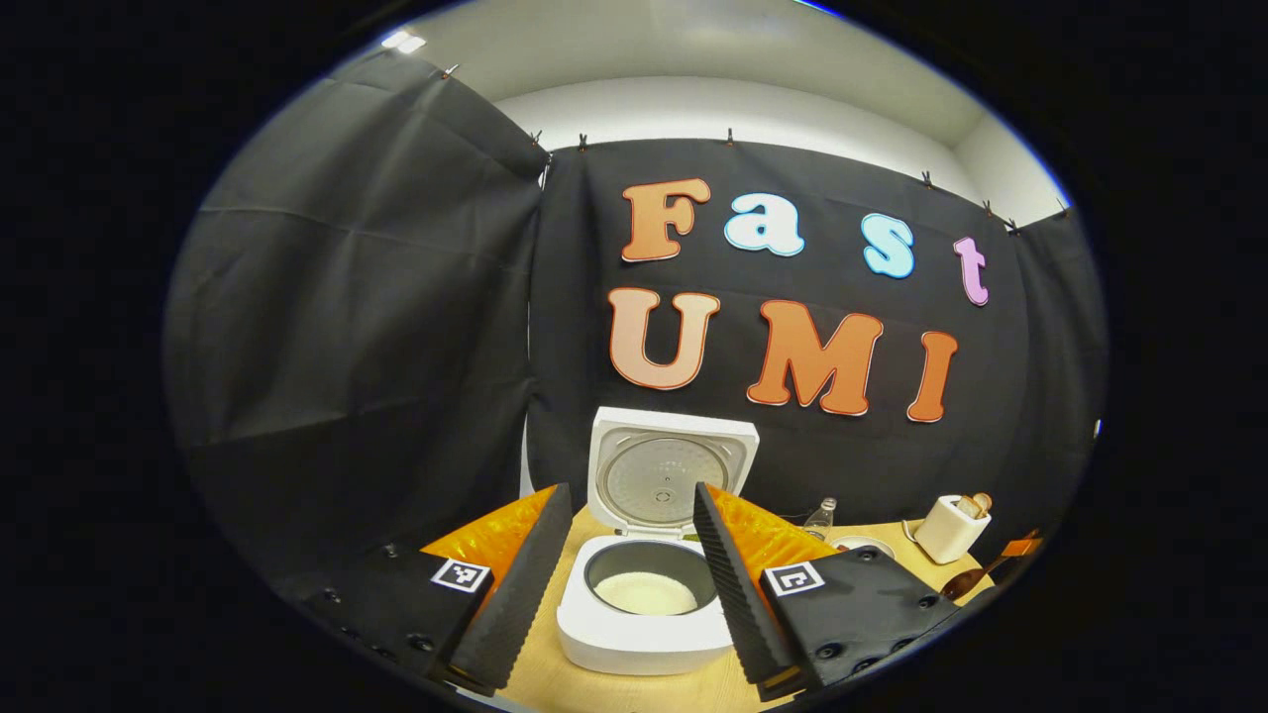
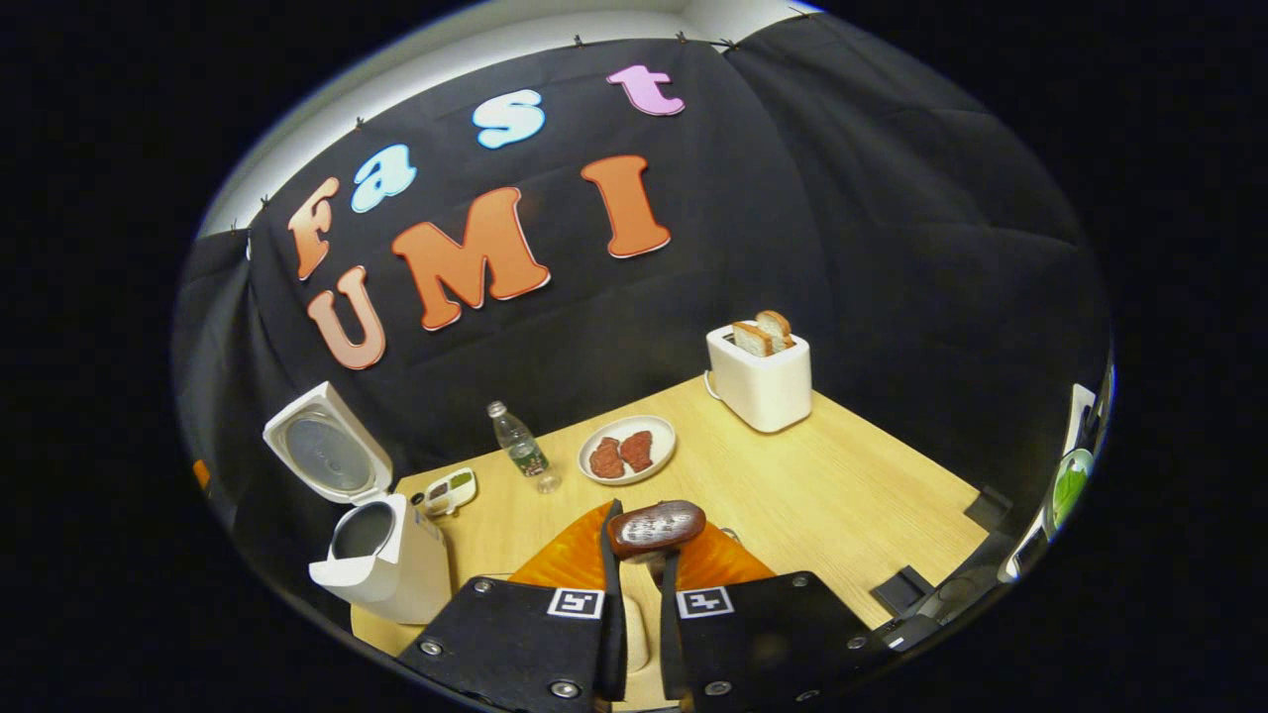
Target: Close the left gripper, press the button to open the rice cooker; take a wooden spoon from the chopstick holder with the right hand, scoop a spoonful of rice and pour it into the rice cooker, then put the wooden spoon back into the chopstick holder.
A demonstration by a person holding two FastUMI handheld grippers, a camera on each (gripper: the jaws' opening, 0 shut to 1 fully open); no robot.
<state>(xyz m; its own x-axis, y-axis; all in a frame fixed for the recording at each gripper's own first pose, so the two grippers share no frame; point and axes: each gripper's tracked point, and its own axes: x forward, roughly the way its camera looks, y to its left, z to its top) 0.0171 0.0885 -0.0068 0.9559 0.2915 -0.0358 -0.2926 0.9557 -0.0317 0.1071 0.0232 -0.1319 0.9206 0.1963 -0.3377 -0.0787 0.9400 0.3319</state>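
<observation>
The white rice cooker (image 1: pixel 634 639) stands open, its lid (image 1: pixel 672 465) upright and pale rice (image 1: pixel 646 592) in the grey inner pot. My left gripper (image 1: pixel 632 490) is open, one finger on each side of the cooker, holding nothing. My right gripper (image 2: pixel 642 540) is shut on the wooden spoon (image 2: pixel 656 526). The spoon's dark bowl sticks out past the fingertips above the table, with pale specks on it. From this side the cooker (image 2: pixel 381 560) sits well to the left of the spoon. In the left gripper view the spoon (image 1: pixel 966 582) appears small at the far right.
On the wooden table (image 2: pixel 842 495) stand a white toaster (image 2: pixel 761 381) with bread slices, a plate (image 2: pixel 626 448) with two pieces of meat, a small water bottle (image 2: pixel 520 446) and a small white device (image 2: pixel 451 490) near the cooker. Black cloth walls close the back and sides.
</observation>
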